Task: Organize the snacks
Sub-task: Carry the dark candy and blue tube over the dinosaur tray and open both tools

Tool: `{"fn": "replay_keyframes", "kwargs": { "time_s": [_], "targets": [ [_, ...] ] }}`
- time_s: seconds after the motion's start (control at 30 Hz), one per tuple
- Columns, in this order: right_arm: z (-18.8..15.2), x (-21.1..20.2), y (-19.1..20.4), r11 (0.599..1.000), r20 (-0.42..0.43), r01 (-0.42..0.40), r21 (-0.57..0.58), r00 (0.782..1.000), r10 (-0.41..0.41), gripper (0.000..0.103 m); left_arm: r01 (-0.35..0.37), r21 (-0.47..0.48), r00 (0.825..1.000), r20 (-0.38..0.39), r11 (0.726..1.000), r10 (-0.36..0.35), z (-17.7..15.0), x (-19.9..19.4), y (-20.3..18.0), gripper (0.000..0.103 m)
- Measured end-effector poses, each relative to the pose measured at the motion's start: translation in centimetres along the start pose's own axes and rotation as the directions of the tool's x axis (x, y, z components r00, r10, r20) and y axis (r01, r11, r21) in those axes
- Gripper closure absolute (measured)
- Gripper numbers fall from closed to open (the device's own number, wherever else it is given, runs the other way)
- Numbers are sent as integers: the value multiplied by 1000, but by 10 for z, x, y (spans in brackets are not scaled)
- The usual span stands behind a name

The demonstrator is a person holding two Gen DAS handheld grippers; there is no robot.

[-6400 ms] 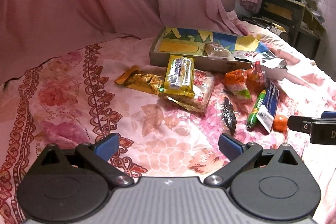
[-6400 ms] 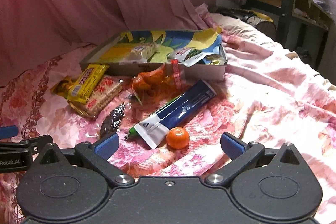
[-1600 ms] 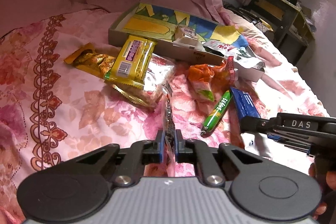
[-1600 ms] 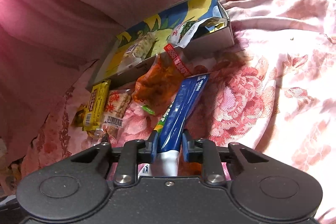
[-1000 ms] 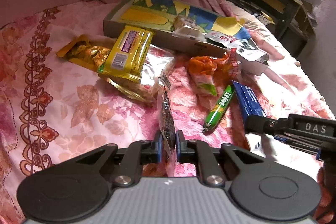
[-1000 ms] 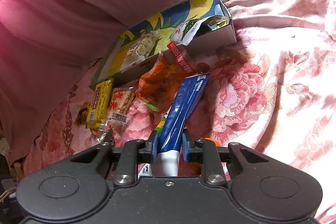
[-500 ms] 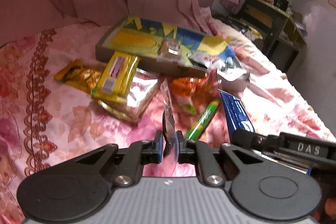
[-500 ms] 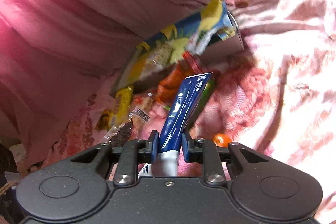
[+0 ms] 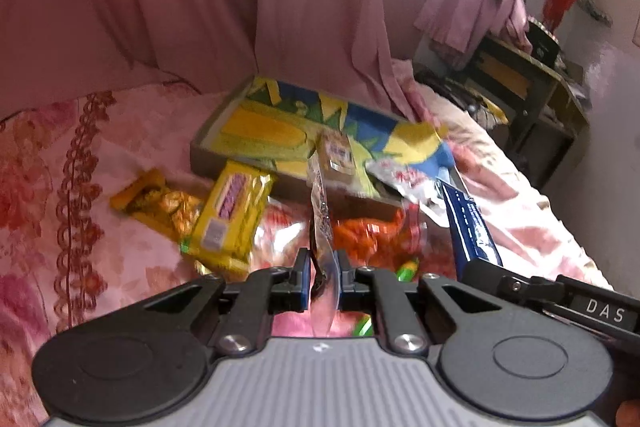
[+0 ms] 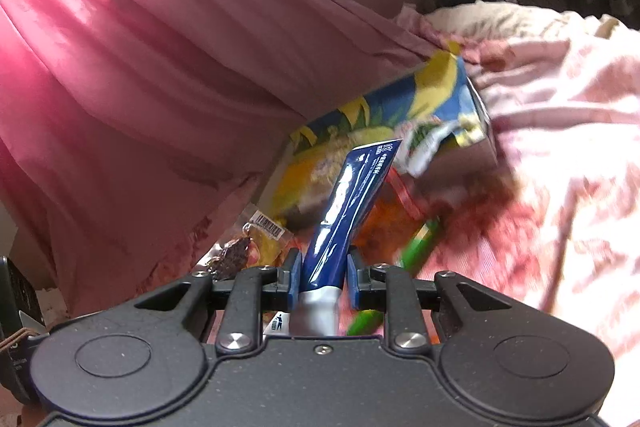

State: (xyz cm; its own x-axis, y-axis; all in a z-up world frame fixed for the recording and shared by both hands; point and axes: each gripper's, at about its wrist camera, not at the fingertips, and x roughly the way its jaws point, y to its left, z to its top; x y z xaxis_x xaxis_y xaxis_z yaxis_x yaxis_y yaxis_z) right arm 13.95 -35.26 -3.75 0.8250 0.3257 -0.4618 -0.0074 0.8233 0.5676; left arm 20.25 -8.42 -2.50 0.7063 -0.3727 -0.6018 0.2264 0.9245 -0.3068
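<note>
A clear snack packet (image 9: 322, 215) is pinched upright in the left gripper (image 9: 320, 277), above the bedspread (image 9: 80, 195). A blue tube (image 10: 348, 211) is clamped in the right gripper (image 10: 320, 281), pointing toward the shallow box (image 9: 216, 135). A yellow packet (image 9: 232, 213) lies just before the box.

Clear dark-snack packet (image 9: 321, 223) upright, blue tube (image 10: 352, 203) raised, tilted
</note>
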Motion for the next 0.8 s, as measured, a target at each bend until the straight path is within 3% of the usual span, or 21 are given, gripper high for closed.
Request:
{"fn": "replay_keyframes", "kwargs": {
  "time_s": [0.4,0.8],
  "targets": [
    [65,79,-3,996,65,-8,-85,998,14,78,0,-40,998,63,999,2,71,53,3,91],
    [86,143,-22,990,58,40,-136,998,-32,78,-23,-25,999,30,999,23,89,128,4,91]
  ]
}}
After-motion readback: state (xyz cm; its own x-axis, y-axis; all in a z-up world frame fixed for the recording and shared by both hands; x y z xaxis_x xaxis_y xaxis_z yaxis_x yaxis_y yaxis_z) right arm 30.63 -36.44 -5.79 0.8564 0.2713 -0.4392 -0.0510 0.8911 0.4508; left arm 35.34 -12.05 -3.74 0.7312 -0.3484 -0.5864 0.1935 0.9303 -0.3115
